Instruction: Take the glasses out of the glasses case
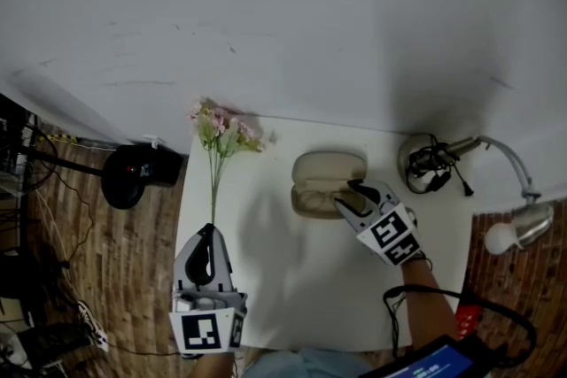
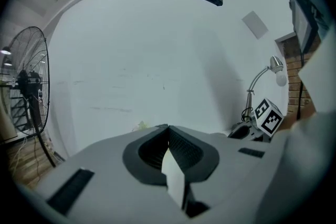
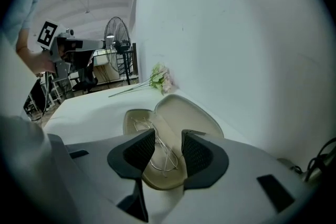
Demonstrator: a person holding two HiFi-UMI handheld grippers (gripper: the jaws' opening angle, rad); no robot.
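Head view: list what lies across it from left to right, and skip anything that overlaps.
black fan → pink flowers → glasses case → black cable bundle → lamp head

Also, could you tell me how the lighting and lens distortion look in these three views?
Head view: dim and soft, with a dark shadow on the wall near the lamp. Left gripper view: strong fisheye with black corners, the fan bowed at the edge. Right gripper view: same fisheye, evenly lit; the glasses in the case read clearly, without glare.
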